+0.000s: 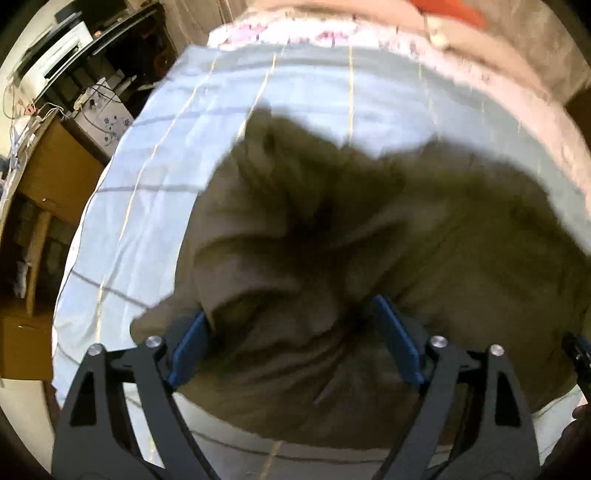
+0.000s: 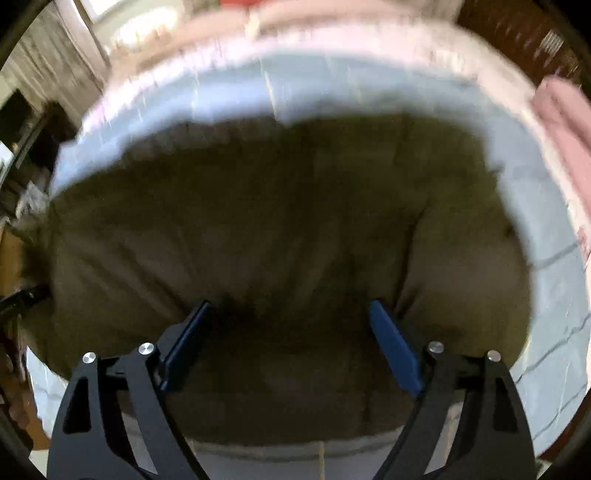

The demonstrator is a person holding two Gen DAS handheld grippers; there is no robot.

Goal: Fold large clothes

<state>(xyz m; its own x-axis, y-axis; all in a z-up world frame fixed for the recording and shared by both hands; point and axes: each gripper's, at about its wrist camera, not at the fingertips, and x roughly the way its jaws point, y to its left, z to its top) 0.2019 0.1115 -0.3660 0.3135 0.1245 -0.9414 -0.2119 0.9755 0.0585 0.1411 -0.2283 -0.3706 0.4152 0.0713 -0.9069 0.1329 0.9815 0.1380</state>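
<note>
I see one bed, covered by a single pale blue sheet with thin yellow and dark grid lines (image 1: 303, 92), which fills most of both views. Along its far side runs one pinkish floral-edged blanket (image 1: 480, 62), with one red item (image 1: 454, 11) past it, too blurred to identify.

On the sheet lies one large olive-brown fabric garment (image 1: 369, 240), bunched and creased in the left wrist view, flatter and broader in the right wrist view (image 2: 258, 229). It sits on the near half of the bed, directly under both tools.

To the left of the bed I count one brown wooden cabinet (image 1: 55, 166) and one white box-shaped appliance (image 1: 62, 40) on a dark shelf.

I have two grippers. My left gripper (image 1: 291, 343) stands wide, its two blue finger pads (image 1: 188, 347) well apart, with folds of the garment lying between them; nothing is pinched. My right gripper (image 2: 291, 343) is also spread wide, two blue pads (image 2: 395, 347) apart over the cloth, gripping nothing that I can make out. Both views are motion-blurred.
</note>
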